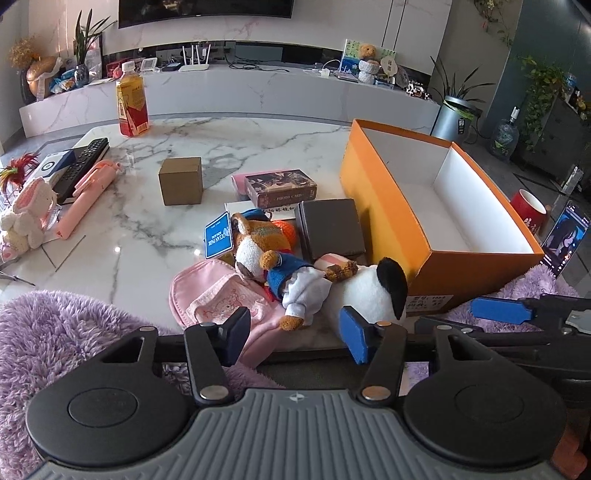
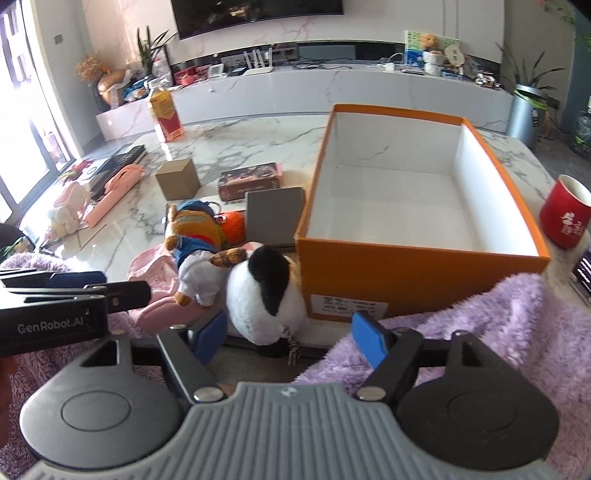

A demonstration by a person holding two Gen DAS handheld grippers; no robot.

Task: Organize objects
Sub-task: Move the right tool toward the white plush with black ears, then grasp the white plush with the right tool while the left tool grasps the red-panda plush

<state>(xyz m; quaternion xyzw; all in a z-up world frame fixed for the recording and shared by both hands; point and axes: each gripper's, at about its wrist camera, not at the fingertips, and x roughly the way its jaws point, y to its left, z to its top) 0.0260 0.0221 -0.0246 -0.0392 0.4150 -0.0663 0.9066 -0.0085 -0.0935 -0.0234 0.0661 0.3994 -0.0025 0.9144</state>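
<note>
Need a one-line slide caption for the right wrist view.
Right gripper open near a black-and-white plush toy beside the empty orange box on the marble table.

This is a home living room. A wide, dark, curved television screen (image 2: 258,9) hangs on a pale marble-veined wall, above a long, low white marble-patterned media cabinet (image 1: 229,92). On that cabinet sit a white router with four upright antennas (image 1: 195,61), cables, a small brown teddy bear (image 1: 367,51) and other household clutter. Green leafy houseplants (image 1: 543,92) stand at the sides, one in a tall grey cylindrical pot (image 1: 452,118). In front is a white grey-veined marble coffee table (image 1: 147,229) bearing a black remote control (image 1: 83,162), a red ceramic mug (image 2: 567,212) and a yellow-and-red bottled drink (image 1: 132,101). Fluffy lilac fabric (image 1: 55,332) fills the foreground.
</note>
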